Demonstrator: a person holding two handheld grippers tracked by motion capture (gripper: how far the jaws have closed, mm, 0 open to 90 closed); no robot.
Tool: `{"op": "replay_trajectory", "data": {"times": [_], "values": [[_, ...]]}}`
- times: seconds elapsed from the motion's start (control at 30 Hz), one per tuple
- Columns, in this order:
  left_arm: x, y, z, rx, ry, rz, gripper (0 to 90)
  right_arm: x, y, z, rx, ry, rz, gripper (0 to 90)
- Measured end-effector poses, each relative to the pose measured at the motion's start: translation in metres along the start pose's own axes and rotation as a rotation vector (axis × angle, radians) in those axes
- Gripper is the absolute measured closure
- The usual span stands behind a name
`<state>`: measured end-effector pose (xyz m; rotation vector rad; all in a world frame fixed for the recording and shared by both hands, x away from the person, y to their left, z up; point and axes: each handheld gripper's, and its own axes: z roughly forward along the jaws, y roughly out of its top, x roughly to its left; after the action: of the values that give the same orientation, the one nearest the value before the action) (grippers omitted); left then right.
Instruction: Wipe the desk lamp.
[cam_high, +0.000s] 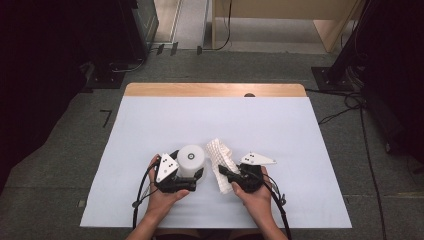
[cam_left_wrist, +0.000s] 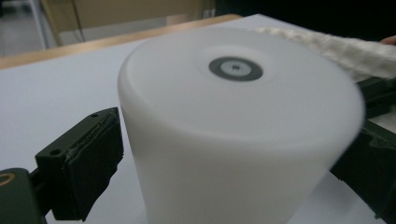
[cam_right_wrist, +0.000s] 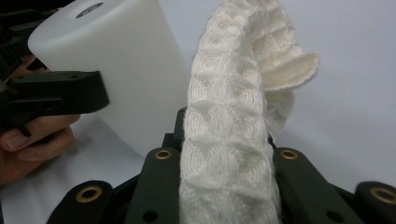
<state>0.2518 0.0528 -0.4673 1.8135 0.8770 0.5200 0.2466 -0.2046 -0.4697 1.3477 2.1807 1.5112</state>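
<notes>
The high view is evenly lit from above; the table (cam_high: 215, 120) shows bright and flat, with faint shadows, while the room at 9 and 3 o'clock sinks into black. In the left gripper view the cylinder (cam_left_wrist: 233, 130) is smeared at its 3 o'clock edge. In the right gripper view the cloth (cam_right_wrist: 229, 140) is sharp.

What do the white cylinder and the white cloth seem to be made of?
White cylinder: probably plastic, matt and slightly translucent, with a smooth seamless wall and a small grey ring set in its top.
White cloth: woven textile, possibly cotton, in a raised waffle grid, soft enough to bend and fold.
</notes>
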Motion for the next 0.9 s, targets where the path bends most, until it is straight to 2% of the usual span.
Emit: {"op": "replay_trajectory", "data": {"times": [0.07,0.13,0.17,0.2,0.27,0.3,0.37,0.47,0.5,0.57,0.63,0.77,0.8,0.9], "values": [[-0.001,-0.002,0.002,-0.01,0.001,-0.026,1.5,0.0,-0.001,0.002,0.007,0.0,0.002,73.0],[-0.004,-0.003,0.004,-0.009,0.034,-0.034,1.7,0.001,-0.005,0.008,0.024,-0.004,-0.002,72.9],[-0.007,-0.003,0.003,-0.02,0.052,-0.026,2.1,0.003,-0.007,0.011,0.043,-0.007,0.001,72.9],[-0.007,-0.003,0.003,-0.02,0.052,-0.026,5.6,0.003,-0.007,0.011,0.043,-0.007,0.001,72.9],[-0.012,-0.003,0.002,-0.028,0.081,0.0,7.8,0.008,-0.012,0.02,0.091,-0.004,-0.016,72.9],[-0.012,-0.003,0.002,-0.028,0.081,0.0,8.0,0.01,-0.013,0.022,0.101,0.001,-0.017,73.0],[-0.008,-0.003,0.002,-0.03,0.055,0.017,8.4,0.013,-0.014,0.026,0.106,0.009,-0.03,73.0],[-0.001,-0.002,0.001,-0.028,-0.003,0.045,8.7,0.014,-0.012,0.025,0.103,0.03,-0.025,73.4],[-0.001,-0.002,0.001,-0.028,-0.003,0.045,8.7,0.013,-0.011,0.024,0.096,0.041,-0.017,73.4],[0.001,-0.001,0.001,-0.023,-0.059,0.068,8.7,0.013,-0.008,0.02,0.078,0.06,-0.01,73.5],[-0.001,-0.001,0.001,-0.02,-0.065,0.088,8.7,0.014,-0.004,0.015,0.061,0.063,-0.02,73.6],[-0.003,0.0,0.002,-0.016,-0.081,0.094,8.8,0.016,0.003,0.007,0.029,0.069,-0.026,73.7],[-0.003,0.0,0.002,-0.017,-0.084,0.096,8.7,0.019,0.009,0.0,0.003,0.075,-0.031,73.8],[-0.003,0.0,0.003,-0.014,-0.095,0.098,8.8,0.023,0.016,-0.009,-0.032,0.089,-0.033,73.8]]}}
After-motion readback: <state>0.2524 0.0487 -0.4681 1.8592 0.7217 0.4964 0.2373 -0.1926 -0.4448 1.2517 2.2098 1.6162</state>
